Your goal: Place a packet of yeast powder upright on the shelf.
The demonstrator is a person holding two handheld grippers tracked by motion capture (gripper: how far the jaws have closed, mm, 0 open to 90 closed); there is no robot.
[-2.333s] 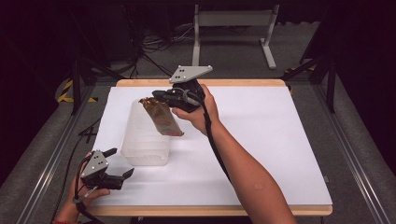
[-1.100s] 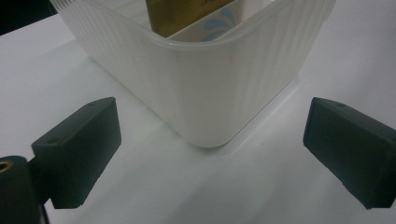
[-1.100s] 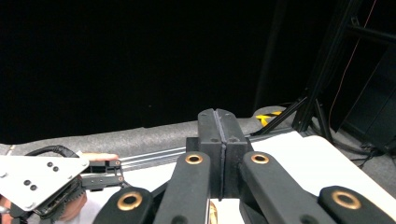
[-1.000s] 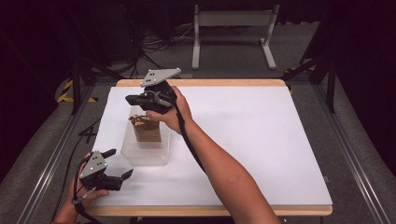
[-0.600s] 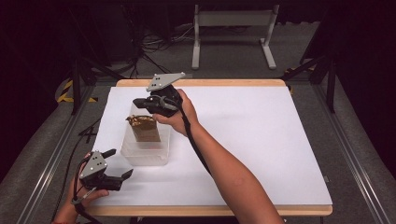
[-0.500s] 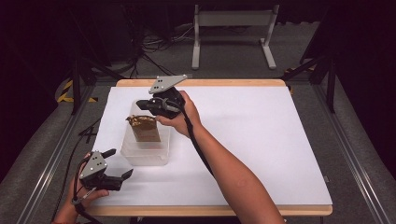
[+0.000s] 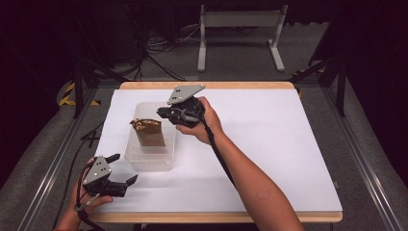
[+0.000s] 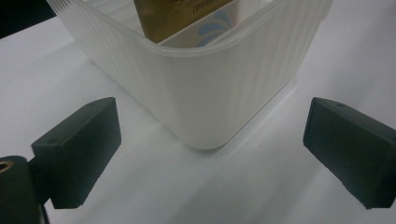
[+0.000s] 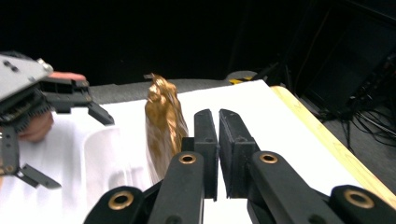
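A golden-brown pouch (image 7: pixel 149 132) stands upright in a clear plastic container (image 7: pixel 149 162) at the table's left middle. My right gripper (image 7: pixel 161 113) hovers just right of the pouch's top and apart from it. Its jaws have just been opening a little, leaving a thin slit with nothing in it. The right gripper view shows the pouch (image 9: pixel 163 126) left of my right gripper (image 9: pixel 218 114). My left gripper (image 7: pixel 123 168) rests open near the front left. In the left gripper view it (image 8: pixel 210 154) stands astride the container's (image 8: pixel 210 93) corner without touching, pouch (image 8: pixel 177 14) inside.
White sheet (image 7: pixel 269 144) covers the wooden table, with wide free room to the right of the container. A metal stand (image 7: pixel 240 33) and cables lie on the floor behind. The left gripper (image 9: pixel 70 147) and its hand appear beyond the container (image 9: pixel 112 154) in the right gripper view.
My right gripper brought the pouch over the container, left it standing inside, then drew away to the right. The left gripper has stayed put.
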